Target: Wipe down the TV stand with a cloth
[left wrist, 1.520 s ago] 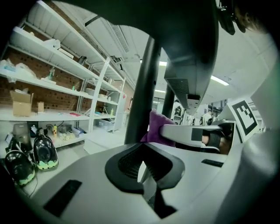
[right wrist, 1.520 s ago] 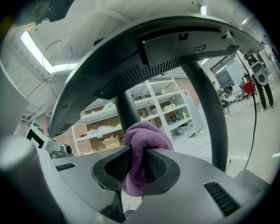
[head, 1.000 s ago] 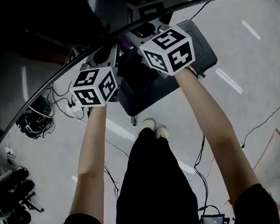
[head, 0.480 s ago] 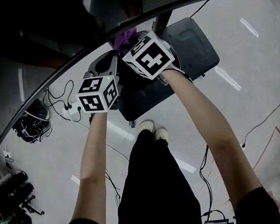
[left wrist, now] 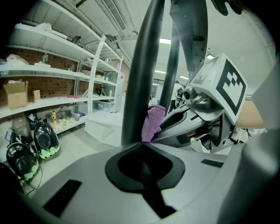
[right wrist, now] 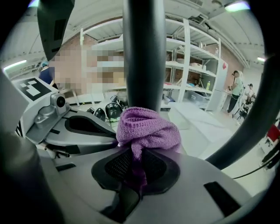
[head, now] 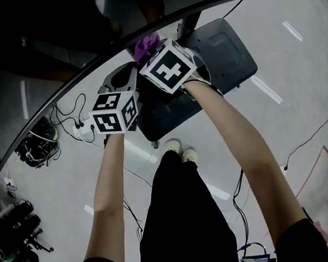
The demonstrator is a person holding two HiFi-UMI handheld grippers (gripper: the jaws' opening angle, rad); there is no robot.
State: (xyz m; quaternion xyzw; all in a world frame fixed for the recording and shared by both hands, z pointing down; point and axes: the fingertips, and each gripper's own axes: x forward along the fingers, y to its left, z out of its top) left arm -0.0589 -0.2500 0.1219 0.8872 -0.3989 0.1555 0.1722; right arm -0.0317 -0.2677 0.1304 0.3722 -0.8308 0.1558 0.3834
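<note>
A purple cloth [head: 146,44] is bunched in my right gripper [head: 148,50], which is shut on it. In the right gripper view the cloth [right wrist: 148,126] presses against the TV stand's dark upright pole [right wrist: 144,52]. The stand's dark grey base plate [head: 228,50] lies on the floor under both grippers. My left gripper [head: 123,73] is just left of the right one, shut and holding nothing. In the left gripper view the pole [left wrist: 142,74] rises straight past its jaws, with the cloth [left wrist: 152,123] and the right gripper [left wrist: 175,127] to the pole's right.
A dark curved edge [head: 55,96] arcs across the head view above the grippers. Cables and a power strip [head: 74,125] lie on the floor at left. White shelving [left wrist: 52,83] with boxes and helmets [left wrist: 26,153] lines the room. People stand far off at right [right wrist: 237,87].
The right gripper has moved left and slightly down with the cloth, which now shows at the pole. The left gripper has dropped a little and sits close beside it.
</note>
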